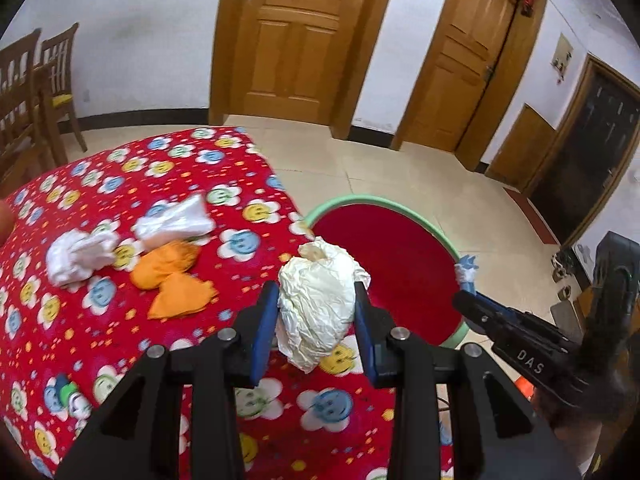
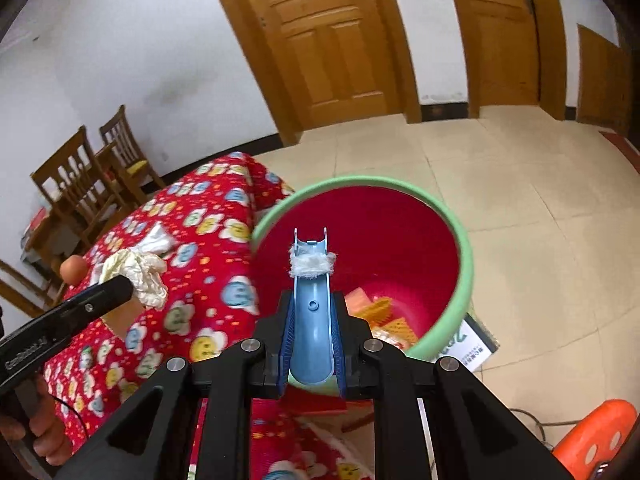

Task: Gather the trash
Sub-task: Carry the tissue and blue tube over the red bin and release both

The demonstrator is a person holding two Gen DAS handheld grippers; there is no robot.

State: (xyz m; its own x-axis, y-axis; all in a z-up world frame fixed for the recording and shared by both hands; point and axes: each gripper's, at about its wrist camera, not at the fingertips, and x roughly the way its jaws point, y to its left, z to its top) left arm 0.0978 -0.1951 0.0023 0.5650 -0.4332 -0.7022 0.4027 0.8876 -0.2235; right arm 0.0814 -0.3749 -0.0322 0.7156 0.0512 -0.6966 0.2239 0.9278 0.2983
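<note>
- Crumpled white paper (image 1: pixel 320 304) is clamped in the left gripper (image 1: pixel 316 320), above the table (image 1: pixel 100 184) edge.
- Blue plastic piece (image 2: pixel 311 312), pinched by the right gripper (image 2: pixel 312 340), hangs over the red bin (image 2: pixel 464 264) beside the table.

Two panelled wooden doors (image 1: pixel 298 36) stood shut in a white wall (image 1: pixel 132 36), above a floor of pale tiles (image 2: pixel 520 200). Two slatted wooden chairs (image 2: pixel 92 176) (one showing a yellow seat cushion) sat against the wall beyond a table draped in a red cloth printed with smiling flowers (image 1: pixel 100 184). An orange plastic stool (image 2: pixel 596 436) and a printed booklet (image 2: pixel 476 344) were on the floor.
</note>
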